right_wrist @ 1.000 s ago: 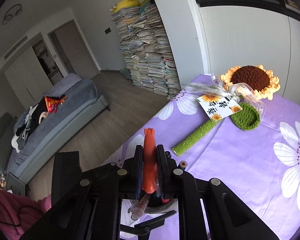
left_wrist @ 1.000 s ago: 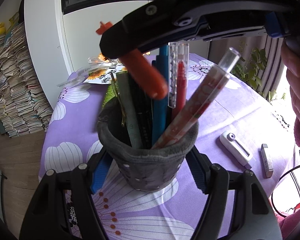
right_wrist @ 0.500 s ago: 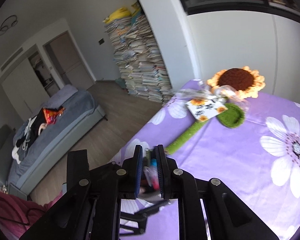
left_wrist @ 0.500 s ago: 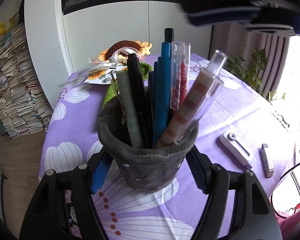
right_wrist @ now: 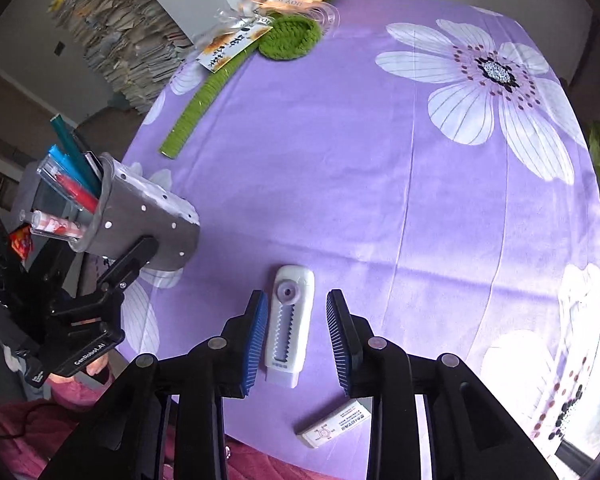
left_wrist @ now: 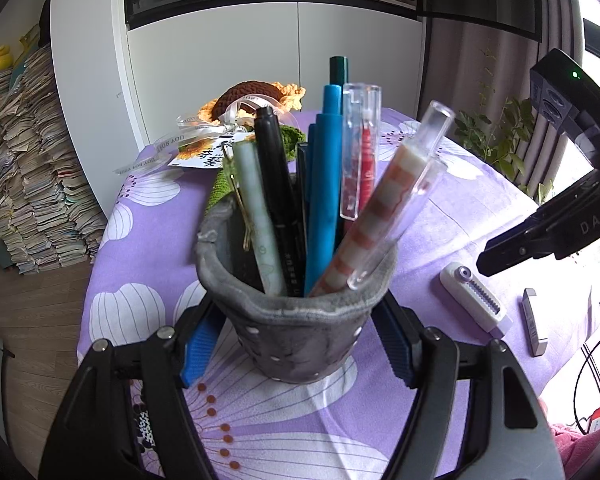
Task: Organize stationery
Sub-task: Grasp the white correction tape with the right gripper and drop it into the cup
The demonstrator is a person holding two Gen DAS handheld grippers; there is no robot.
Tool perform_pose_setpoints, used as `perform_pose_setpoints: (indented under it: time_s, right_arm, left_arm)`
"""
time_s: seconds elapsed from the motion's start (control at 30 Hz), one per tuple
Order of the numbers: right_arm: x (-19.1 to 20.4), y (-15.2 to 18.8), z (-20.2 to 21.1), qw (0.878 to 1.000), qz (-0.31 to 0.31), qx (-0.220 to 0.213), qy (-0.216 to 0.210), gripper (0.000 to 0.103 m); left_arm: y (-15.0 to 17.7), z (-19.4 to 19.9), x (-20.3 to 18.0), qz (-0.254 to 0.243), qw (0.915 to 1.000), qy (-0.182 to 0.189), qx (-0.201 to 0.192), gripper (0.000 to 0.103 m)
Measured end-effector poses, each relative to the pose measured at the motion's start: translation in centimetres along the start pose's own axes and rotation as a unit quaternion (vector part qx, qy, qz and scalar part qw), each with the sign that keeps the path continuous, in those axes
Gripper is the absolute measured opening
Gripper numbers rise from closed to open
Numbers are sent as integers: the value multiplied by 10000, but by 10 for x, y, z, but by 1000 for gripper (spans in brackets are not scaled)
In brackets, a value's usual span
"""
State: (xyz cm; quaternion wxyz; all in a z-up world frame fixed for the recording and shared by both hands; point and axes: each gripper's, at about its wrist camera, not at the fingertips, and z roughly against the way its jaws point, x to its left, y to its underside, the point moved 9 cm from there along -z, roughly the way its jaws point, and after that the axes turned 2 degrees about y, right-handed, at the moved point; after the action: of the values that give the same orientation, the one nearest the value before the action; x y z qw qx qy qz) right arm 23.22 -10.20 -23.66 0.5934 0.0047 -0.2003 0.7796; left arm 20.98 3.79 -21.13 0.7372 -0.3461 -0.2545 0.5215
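My left hand-held gripper (left_wrist: 300,344) clamped the grey pen holder (left_wrist: 296,332); my right hand-held gripper (right_wrist: 298,334), jaws just opening, straddled the white correction tape (right_wrist: 290,324) without touching it.

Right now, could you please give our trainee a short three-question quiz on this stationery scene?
1. True or false: the left tool is clamped on the grey pen holder.
2. What lies between the right tool's open pads? A) white correction tape B) crocheted sunflower C) white eraser
3. Fill in: the tablecloth is ____ with white flowers.

Key: 1 true; 2 A; 3 purple.
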Motion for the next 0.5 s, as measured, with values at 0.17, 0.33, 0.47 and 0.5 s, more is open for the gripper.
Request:
perform_pose_setpoints:
  time_s: [0.17,0.33,0.47,0.5]
  right_arm:
    - [6,3,-5,9998,194,58,93,31]
    - [8,10,-20,9987,376,180,302,31]
    - [11,11,-29,9968,545,292,501,31]
    - [11,10,-31,9965,565,311,538,31]
  left_arm:
    - [1,0,1,11,10000,0,2,71]
    - [1,1,2,9,10000,-3,0,71]
    - [1,0,4,9,10000,3,4,71]
    - [1,0,3,7,10000,5,4,71]
